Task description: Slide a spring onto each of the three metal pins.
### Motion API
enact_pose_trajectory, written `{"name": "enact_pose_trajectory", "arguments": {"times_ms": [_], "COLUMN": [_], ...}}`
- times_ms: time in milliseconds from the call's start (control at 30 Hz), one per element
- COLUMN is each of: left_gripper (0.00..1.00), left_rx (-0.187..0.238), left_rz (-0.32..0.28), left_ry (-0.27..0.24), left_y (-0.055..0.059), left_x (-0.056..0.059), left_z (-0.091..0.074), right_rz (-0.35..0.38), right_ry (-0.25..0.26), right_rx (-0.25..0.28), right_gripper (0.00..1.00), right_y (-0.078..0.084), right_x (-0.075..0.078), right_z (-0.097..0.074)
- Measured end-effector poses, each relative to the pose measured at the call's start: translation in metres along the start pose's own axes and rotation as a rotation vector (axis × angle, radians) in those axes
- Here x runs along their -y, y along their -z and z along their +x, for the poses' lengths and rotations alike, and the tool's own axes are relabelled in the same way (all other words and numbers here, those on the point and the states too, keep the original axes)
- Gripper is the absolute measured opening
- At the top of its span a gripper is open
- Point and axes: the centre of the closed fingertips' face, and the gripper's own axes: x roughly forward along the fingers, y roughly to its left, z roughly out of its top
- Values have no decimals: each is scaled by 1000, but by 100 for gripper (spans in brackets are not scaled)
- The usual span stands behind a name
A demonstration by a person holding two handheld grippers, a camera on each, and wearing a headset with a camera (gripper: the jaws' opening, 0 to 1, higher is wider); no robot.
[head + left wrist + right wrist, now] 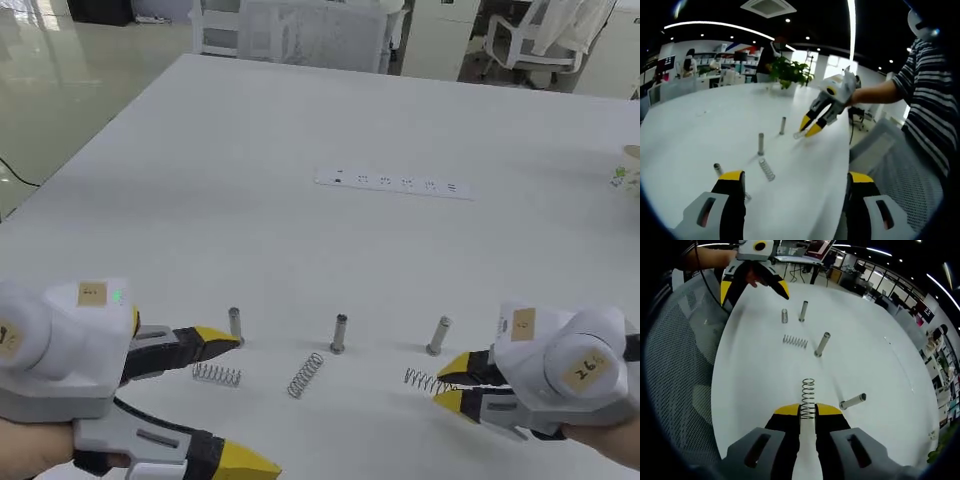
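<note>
- The left gripper (255, 402) sits at the near edge of the white table (300, 230), jaws spread wide and holding nothing.
- The right gripper (440, 384) has its jaws pinched almost together on one end of a spring (422, 379); the rest of the coil sticks out past the tips.
- A second spring (217, 374) lies loose just beside the left gripper's upper jaw, and a third spring (305, 374) lies in the middle.
- Just behind them stand three bare pins in a row: left pin (235, 322), middle pin (340, 332), right pin (440, 335).
- Farther back lies a power strip (393, 183).
</note>
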Motion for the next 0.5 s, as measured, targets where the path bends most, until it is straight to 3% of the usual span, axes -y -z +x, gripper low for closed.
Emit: {"name": "enact_pose_trajectory", "arguments": {"times_ms": [500], "left_gripper": [67], "left_rx": [-36], "left_rz": [56], "left_ry": [83], "left_y": [-6], "left_x": [6], "left_z": [31], "right_rz": [-124], "right_ry": [-37], "right_rx": [39], "right_gripper": [8], "right_y": [-24], "right_x": [-15], "right_z": [-3]}}
